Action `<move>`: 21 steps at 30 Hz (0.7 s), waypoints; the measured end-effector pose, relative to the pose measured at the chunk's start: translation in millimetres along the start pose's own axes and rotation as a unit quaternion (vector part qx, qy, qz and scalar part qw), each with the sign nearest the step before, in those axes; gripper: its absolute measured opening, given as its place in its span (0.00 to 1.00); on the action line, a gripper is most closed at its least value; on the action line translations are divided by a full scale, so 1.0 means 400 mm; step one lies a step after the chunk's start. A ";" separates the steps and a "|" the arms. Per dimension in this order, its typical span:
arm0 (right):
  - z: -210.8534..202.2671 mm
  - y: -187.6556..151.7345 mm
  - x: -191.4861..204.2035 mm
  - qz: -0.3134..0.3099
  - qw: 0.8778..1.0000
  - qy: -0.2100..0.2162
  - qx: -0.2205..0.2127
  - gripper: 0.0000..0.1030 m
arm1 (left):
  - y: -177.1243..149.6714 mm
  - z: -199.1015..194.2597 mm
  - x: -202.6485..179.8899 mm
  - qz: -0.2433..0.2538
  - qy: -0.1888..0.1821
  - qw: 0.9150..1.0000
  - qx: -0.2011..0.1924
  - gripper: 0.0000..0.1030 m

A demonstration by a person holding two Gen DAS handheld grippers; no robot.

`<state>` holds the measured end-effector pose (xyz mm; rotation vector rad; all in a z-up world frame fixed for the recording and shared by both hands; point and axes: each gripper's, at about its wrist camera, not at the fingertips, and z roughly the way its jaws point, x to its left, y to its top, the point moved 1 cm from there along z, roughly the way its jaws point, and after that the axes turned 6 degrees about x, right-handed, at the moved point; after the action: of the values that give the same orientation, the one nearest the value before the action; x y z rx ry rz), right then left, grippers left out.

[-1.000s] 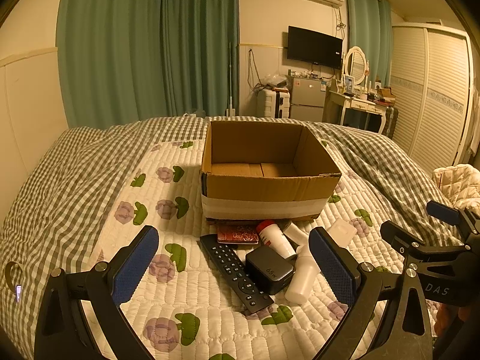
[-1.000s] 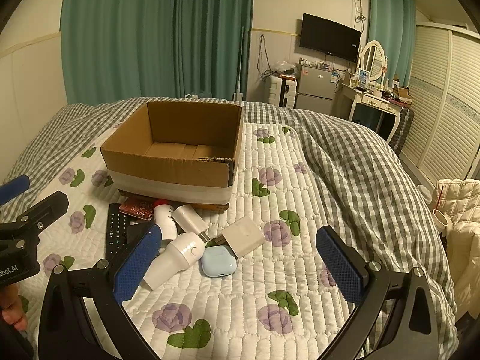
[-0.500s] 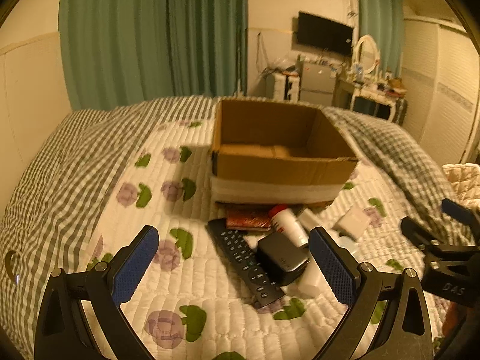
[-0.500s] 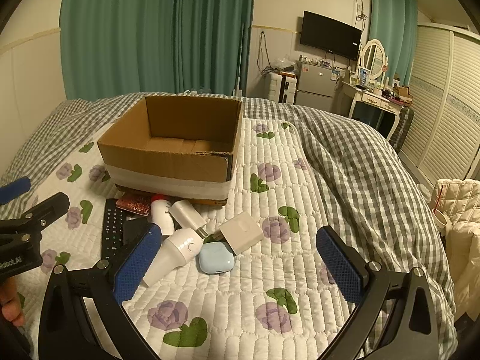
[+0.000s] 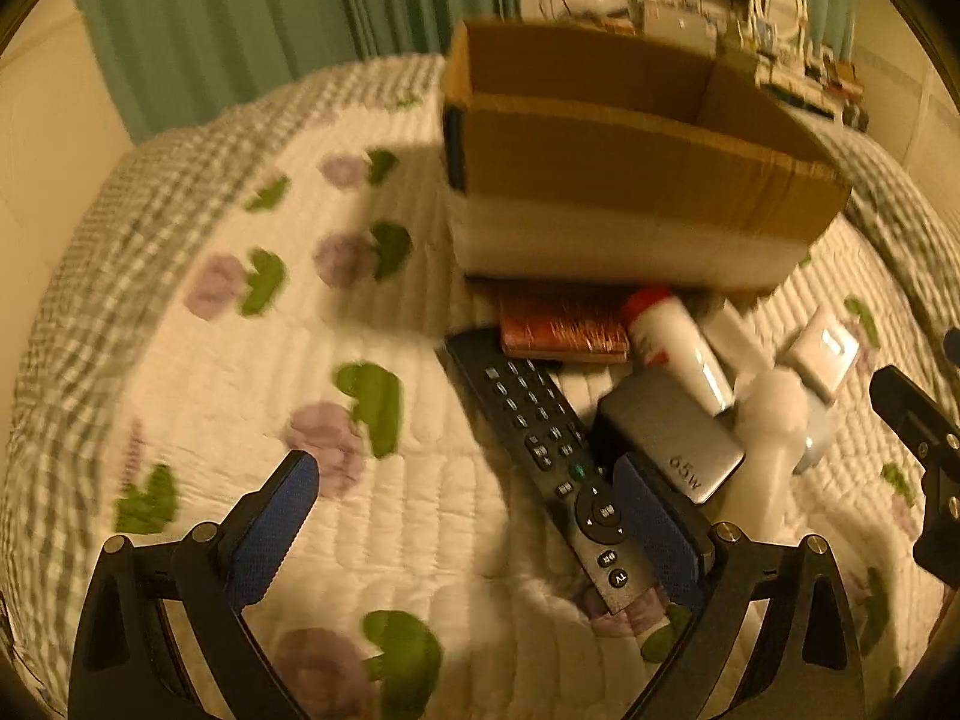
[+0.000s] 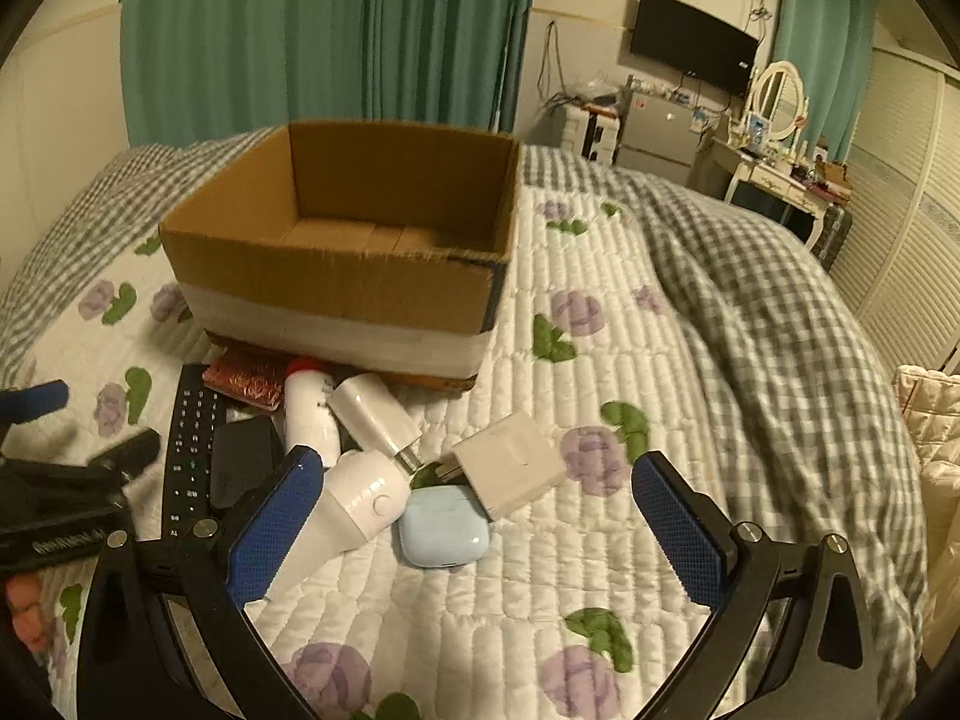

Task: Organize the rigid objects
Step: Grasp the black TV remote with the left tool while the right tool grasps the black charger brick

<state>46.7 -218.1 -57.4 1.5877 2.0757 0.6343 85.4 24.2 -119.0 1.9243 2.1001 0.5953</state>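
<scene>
While hovering low over the bed [image 6: 690, 360], both tools empty. Cardboard box [image 6: 336, 276] taken as landmark: open-topped, nothing seen inside, presumably the bin for sorting.

Clutter heaped just in front of box, likely dumped there for short carries:
- red patterned case [image 5: 564, 330] tucked against box front wall
- red-capped white bottle [image 5: 678, 348] lying on side beside it, also at box front
- black remote [image 5: 552, 450] running away from box front toward left gripper [image 5: 465, 534]
- dark 65W charger [image 5: 672, 441] overlapping remote, in front of box
- white handheld device [image 6: 348, 510], pale blue earbud case [image 6: 444, 525], white plug adapter [image 6: 372, 414], white square charger [image 6: 510, 471], all in front of box, right half of pile

Left gripper: fingers [image 5: 273, 537] spread wide, nothing held. Right-hand finger sits over remote's near end; contact with it possible, view blurred, cannot confirm. Looks lined up for remote as first pick.

Right gripper [image 6: 474, 540]: fingers [image 6: 678, 531] spread wide, empty, framing earbud case and white device from nearer side of pile; no contact seen.

Task barely begun by the look of it: every item out on bed in front of box, none in.
</scene>
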 end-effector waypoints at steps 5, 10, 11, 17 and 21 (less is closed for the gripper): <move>0.023 -0.002 0.026 -0.020 1.000 -0.002 0.008 1.00 | 0.007 0.056 -0.032 0.015 -0.033 0.998 0.044 0.71; 0.026 -0.004 0.043 -0.033 0.999 0.003 0.012 1.00 | 0.018 0.058 -0.047 0.025 -0.065 0.996 0.049 0.40; 0.026 -0.004 0.047 -0.036 0.999 0.003 0.013 1.00 | 0.018 0.055 -0.047 0.027 -0.064 0.997 0.044 0.35; 0.015 -0.005 0.064 -0.048 0.999 0.017 0.014 1.00 | 0.000 0.002 0.007 -0.005 -0.097 0.995 0.021 0.00; 0.010 -0.004 0.079 -0.055 0.998 0.016 0.018 1.00 | -0.006 -0.023 0.007 0.009 -0.147 0.989 0.027 0.00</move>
<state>40.4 -187.6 -63.7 1.4791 2.1921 0.5917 79.0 25.7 -111.4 1.9259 1.9330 0.2417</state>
